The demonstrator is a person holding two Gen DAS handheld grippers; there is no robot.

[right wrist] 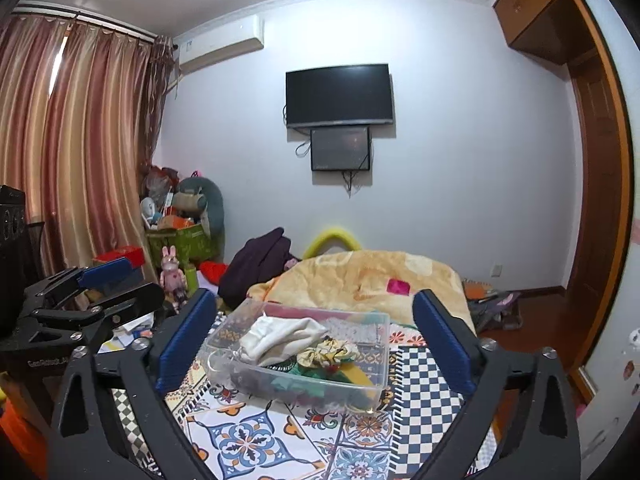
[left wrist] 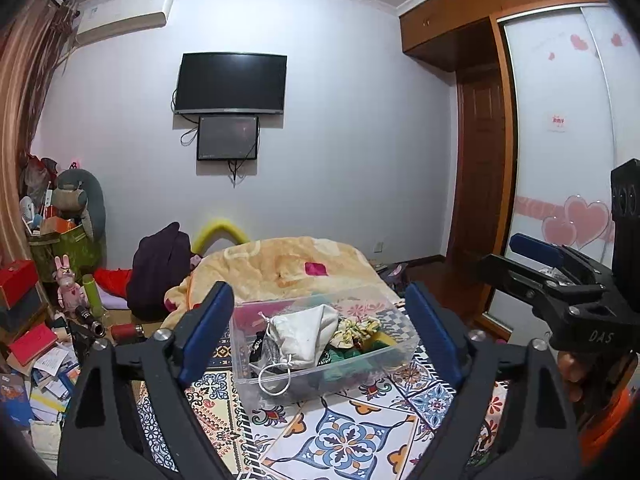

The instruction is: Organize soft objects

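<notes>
A clear plastic bin [left wrist: 248, 376] [right wrist: 380, 364] stands on the patterned bed cover. In it lie a white drawstring pouch [left wrist: 304, 334] [right wrist: 280, 338], a yellow floral scrunchie [left wrist: 356, 330] [right wrist: 328, 352], and green and dark cloth items [left wrist: 340, 356]. My left gripper [left wrist: 320, 336] is open and empty, raised in front of the bin, its blue pads either side. My right gripper [right wrist: 314, 344] is open and empty, likewise framing the bin. The right gripper shows at the right in the left wrist view [left wrist: 540, 264]; the left gripper shows at the left in the right wrist view [right wrist: 108, 284].
A rumpled yellow blanket [left wrist: 280, 264] [right wrist: 360, 276] lies behind the bin. A dark garment [left wrist: 160, 268] sits at the bed's far left. Cluttered boxes, books and toys [left wrist: 48, 320] fill the floor at left. A wardrobe [left wrist: 560, 140] stands at right.
</notes>
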